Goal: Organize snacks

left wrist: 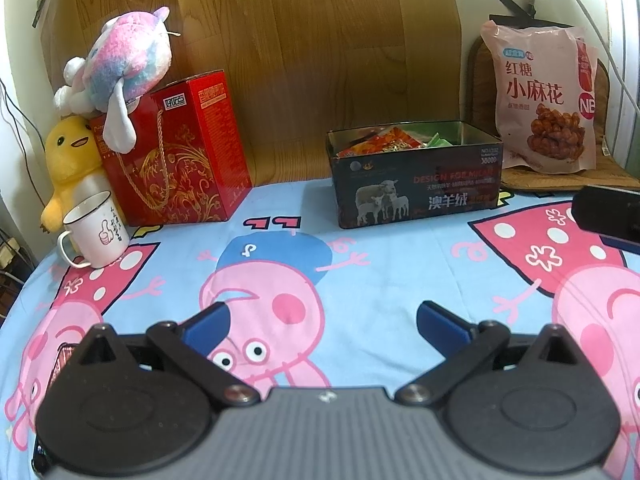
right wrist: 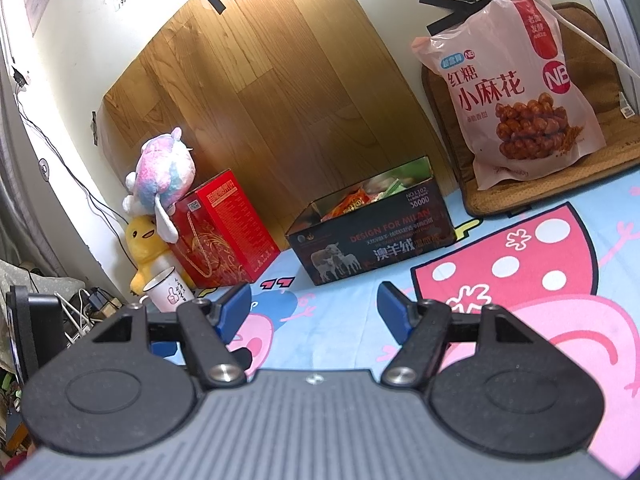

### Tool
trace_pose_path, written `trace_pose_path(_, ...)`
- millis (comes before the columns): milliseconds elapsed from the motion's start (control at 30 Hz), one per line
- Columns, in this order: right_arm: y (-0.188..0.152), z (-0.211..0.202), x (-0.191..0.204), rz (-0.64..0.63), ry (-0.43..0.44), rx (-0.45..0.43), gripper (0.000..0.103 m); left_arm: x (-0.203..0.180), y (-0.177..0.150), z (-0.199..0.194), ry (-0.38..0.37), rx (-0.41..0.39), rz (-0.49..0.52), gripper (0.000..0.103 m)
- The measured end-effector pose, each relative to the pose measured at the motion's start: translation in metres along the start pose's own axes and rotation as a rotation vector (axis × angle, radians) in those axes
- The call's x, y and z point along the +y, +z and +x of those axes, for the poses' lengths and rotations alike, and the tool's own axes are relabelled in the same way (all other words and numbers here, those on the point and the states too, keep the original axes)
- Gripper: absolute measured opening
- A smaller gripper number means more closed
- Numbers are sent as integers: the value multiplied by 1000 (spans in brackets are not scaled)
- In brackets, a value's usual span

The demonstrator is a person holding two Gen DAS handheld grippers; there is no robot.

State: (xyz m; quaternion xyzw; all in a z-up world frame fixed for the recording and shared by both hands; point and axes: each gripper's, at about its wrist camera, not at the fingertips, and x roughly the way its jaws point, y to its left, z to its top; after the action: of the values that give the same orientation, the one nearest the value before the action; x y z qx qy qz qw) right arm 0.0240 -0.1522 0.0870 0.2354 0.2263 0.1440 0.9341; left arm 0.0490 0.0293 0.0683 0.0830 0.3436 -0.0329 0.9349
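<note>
A dark open tin box (left wrist: 416, 196) printed with sheep stands at the back of the cartoon-print cloth (left wrist: 380, 280), with several snack packets (left wrist: 380, 142) inside it. The right wrist view shows the same box (right wrist: 372, 248) and its packets (right wrist: 352, 202). A big pink snack bag (left wrist: 544, 96) leans upright at the back right, on a brown mat (right wrist: 520, 196); this bag (right wrist: 516, 96) stands right of the box. My left gripper (left wrist: 323, 322) hovers open over the cloth, well short of the box, nothing between its blue fingers. My right gripper (right wrist: 314, 306) is open too and holds nothing.
A red gift box (left wrist: 180, 152) stands at the back left with a pink-blue plush toy (left wrist: 124, 68) on top and a yellow plush duck (left wrist: 68, 160) beside it. A white mug (left wrist: 96, 228) sits in front. A wood-grain panel (left wrist: 280, 40) backs the scene. Cables hang at the left edge (right wrist: 60, 160).
</note>
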Motion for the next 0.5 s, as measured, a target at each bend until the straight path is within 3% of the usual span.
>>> trace_pose_path(500,0,1,0,0,-2,1,72,-1,0,4,-18,17,2,103)
